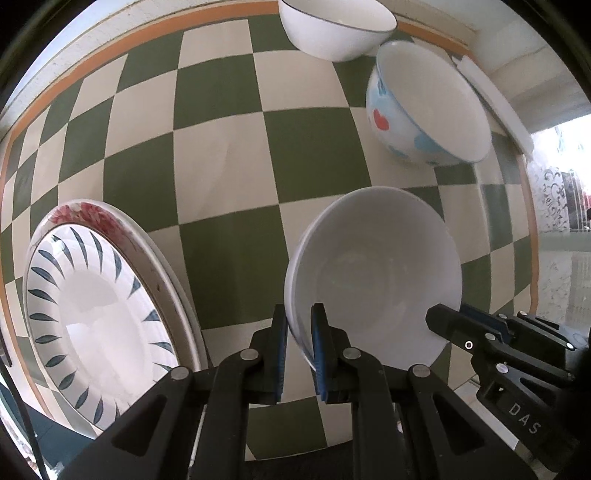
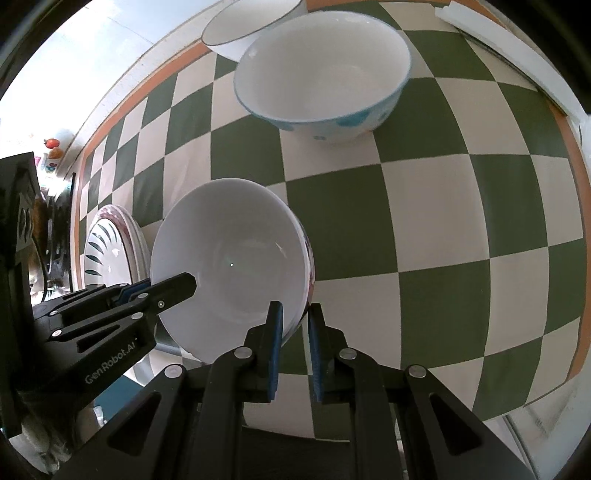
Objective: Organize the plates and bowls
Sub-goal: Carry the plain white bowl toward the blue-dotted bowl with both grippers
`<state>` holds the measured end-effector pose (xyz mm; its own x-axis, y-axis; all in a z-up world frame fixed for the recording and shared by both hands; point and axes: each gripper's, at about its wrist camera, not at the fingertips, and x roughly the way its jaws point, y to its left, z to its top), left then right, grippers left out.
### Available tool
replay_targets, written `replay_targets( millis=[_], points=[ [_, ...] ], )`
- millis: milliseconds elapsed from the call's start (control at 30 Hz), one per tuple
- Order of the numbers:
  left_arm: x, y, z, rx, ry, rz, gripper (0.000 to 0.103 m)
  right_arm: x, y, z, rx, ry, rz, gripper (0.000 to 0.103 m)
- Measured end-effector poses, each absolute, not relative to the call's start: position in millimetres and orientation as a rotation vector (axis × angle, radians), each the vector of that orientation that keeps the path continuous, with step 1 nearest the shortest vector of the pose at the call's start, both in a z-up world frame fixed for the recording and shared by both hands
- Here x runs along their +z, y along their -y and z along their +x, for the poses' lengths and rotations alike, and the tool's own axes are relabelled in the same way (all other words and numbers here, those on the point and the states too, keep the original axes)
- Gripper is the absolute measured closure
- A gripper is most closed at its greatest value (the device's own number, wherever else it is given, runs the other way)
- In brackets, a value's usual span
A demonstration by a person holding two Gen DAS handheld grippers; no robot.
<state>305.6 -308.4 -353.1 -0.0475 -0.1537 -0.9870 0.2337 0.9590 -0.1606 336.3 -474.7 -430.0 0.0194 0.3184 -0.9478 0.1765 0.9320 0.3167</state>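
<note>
A white bowl (image 1: 376,269) is held over the checked tablecloth by both grippers. My left gripper (image 1: 299,325) is shut on its left rim. My right gripper (image 2: 295,321) is shut on its right rim (image 2: 301,295), and it shows from the side in the left wrist view (image 1: 447,325). The bowl (image 2: 229,258) fills the middle of the right wrist view, where the left gripper (image 2: 184,284) enters from the left. A stack of plates, blue-leaf plate on top (image 1: 96,314), lies at the left (image 2: 107,251). A bowl with hearts (image 1: 424,107) and a white blue-rimmed bowl (image 1: 332,29) stand farther away.
The green and cream checked cloth (image 1: 229,155) has an orange border. A white strip (image 1: 491,96) lies at its far right edge (image 2: 491,33). Dark equipment (image 2: 18,229) stands off the table's left side.
</note>
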Motion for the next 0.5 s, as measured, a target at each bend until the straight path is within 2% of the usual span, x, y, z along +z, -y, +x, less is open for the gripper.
replay_targets(
  millis=[500],
  points=[
    [-362.8, 315.7, 300.5, -0.296, -1.599, 0.082, 0.092, -430.2, 475.1, 332.5, 0.144, -1.576, 0.364, 0.088]
  ],
)
